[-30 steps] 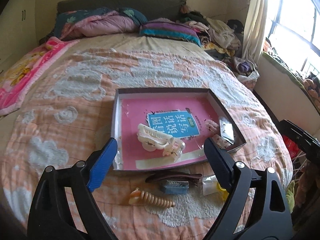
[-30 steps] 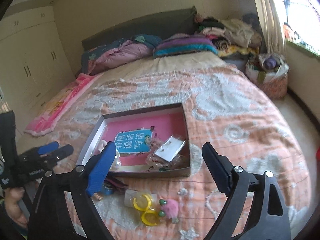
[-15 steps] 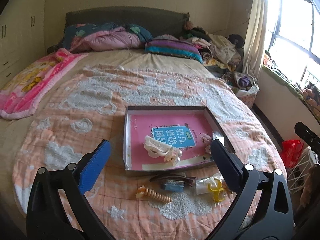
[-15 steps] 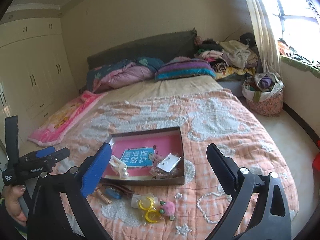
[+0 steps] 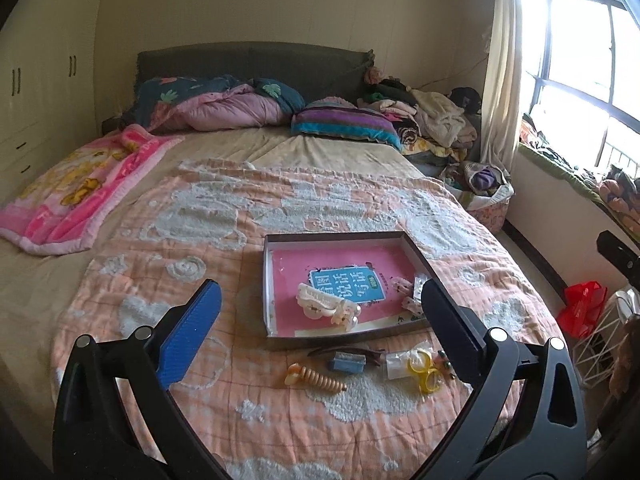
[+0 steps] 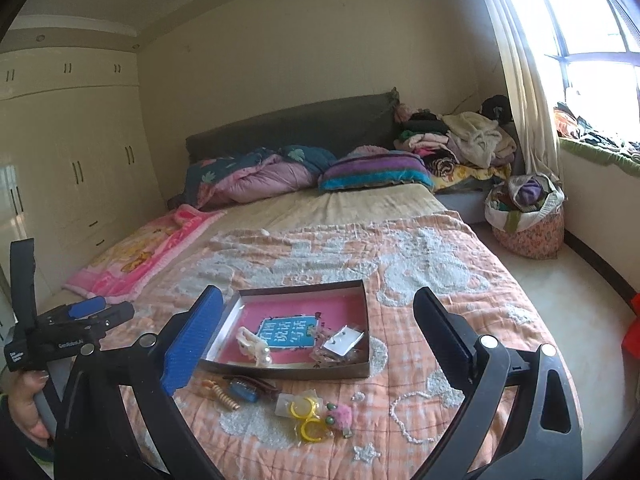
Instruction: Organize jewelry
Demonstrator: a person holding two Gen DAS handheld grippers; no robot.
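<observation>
Now both tools are farther back from the box (image 5: 276, 280) than a second ago, so more of the bed (image 5: 280, 200) shows; I judge no piece is chosen yet. Left tool (image 5: 320, 312) and right tool (image 6: 316, 312) hang raised before the box, fingers wide apart, holding nothing. Yellow rings (image 6: 306, 418), a spiral hair tie (image 5: 316, 376) and a blue clip (image 5: 347, 361) lie just before the box; a white hair claw (image 5: 326, 306) lies inside.

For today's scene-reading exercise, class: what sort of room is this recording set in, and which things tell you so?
Most likely a home bedroom: a large bed with a padded headboard, rumpled quilts and a striped pillow, and built-in wardrobes along the wall.
</observation>
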